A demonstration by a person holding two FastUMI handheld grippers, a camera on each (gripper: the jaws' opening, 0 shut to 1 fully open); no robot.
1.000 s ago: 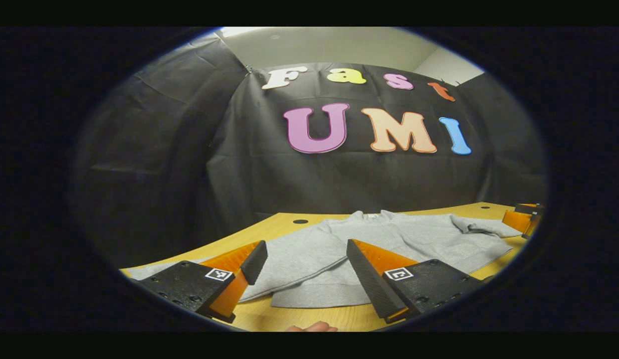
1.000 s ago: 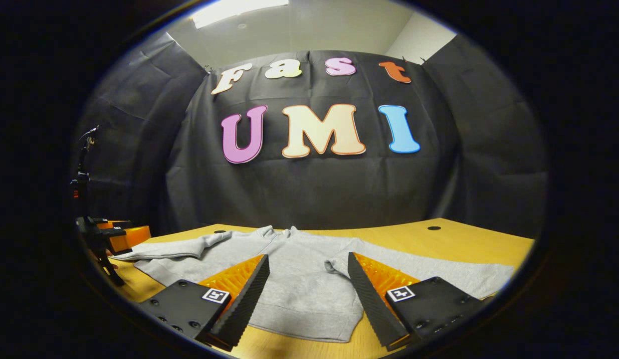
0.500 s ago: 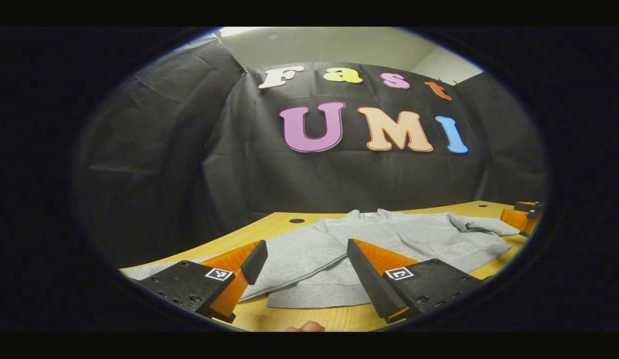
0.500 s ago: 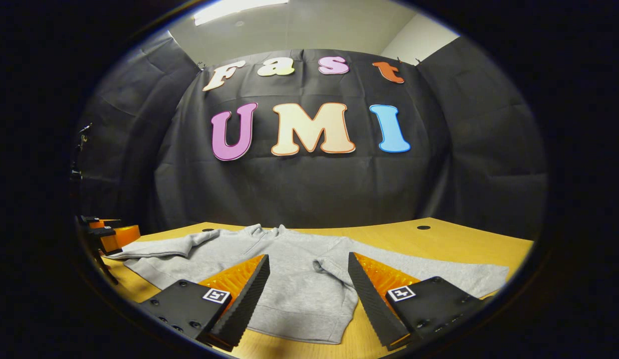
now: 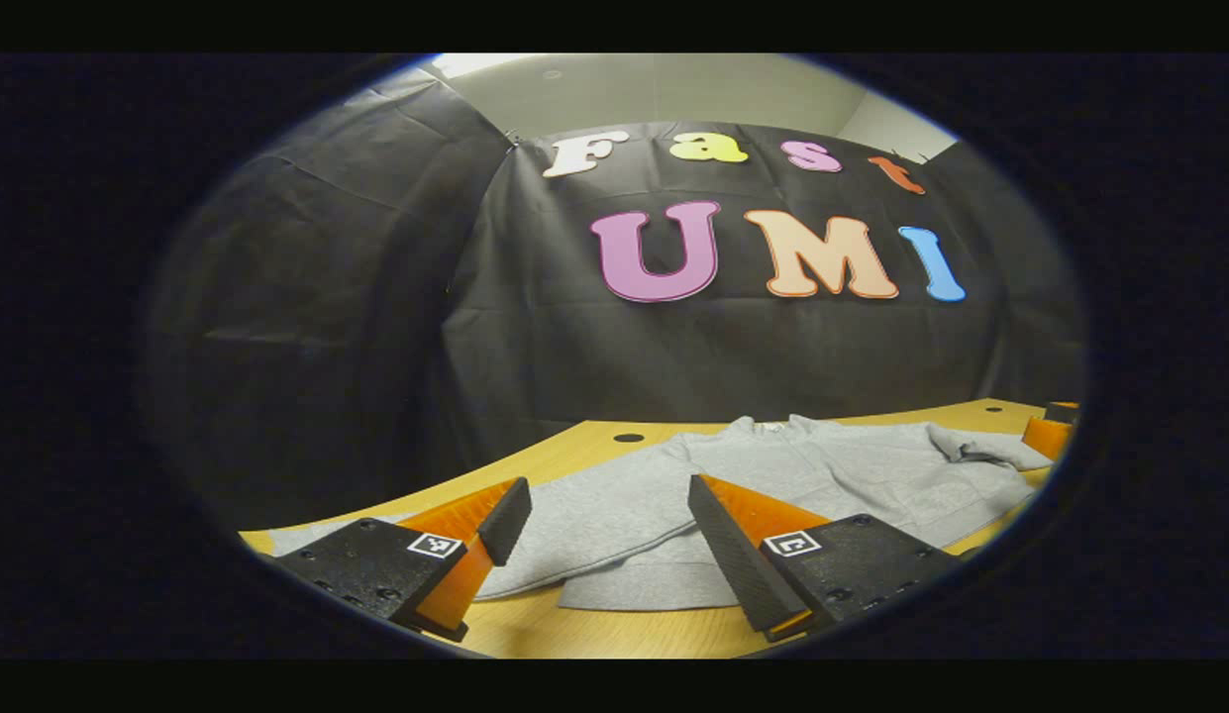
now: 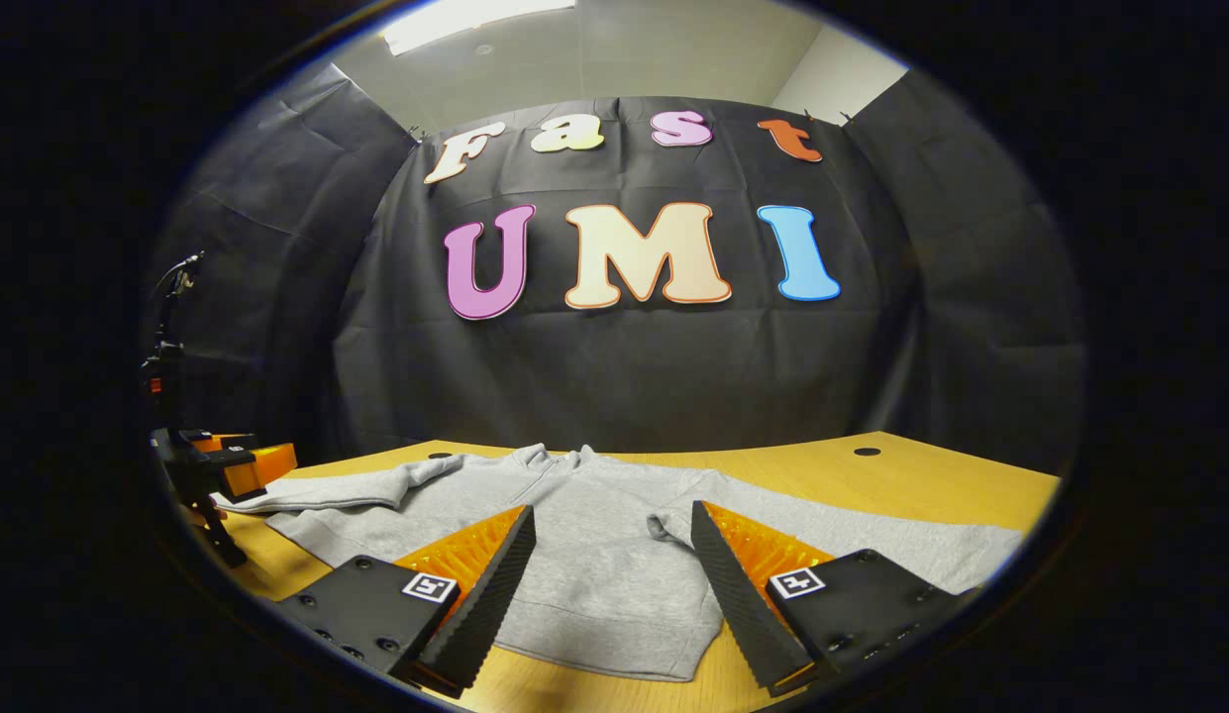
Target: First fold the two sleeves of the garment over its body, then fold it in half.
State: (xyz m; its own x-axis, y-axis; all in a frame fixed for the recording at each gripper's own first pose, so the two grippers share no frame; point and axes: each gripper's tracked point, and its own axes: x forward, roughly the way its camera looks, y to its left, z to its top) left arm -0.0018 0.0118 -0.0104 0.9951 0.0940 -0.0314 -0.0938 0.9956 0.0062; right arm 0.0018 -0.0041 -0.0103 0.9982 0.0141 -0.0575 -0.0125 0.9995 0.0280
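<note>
1. Left gripper view, lower frame: the left tongs (image 5: 604,540) stand apart with nothing between the fingers, held above the near hem of the garment (image 5: 772,475). No finger touches the cloth.
2. Right gripper view, lower frame: the right tongs (image 6: 614,564) stand apart in the same way, empty, over the lower middle of the garment (image 6: 604,564).
3. The garment is a grey sweatshirt lying flat on the wooden desk (image 6: 911,480), hem towards the cameras and collar at the far side.
4. Right gripper view: one sleeve (image 6: 871,540) runs out to the lower right of the frame along the desk; the other sleeve (image 6: 347,490) reaches to the left of the frame. Neither sleeve lies over the body.
5. Right gripper view, left edge of the frame: the left tongs (image 6: 233,465) appear as orange and black parts, just beside the cuff of that sleeve.
6. Left gripper view, right edge of the frame: an orange part of the right tongs (image 5: 1048,434) shows near the crumpled sleeve end (image 5: 990,451).
7. Far side: two dark holes in the desk top, one (image 6: 867,452) at the right of the right gripper view.
8. Left of the right gripper view: a dark stand (image 6: 168,337) rises beside the desk.
</note>
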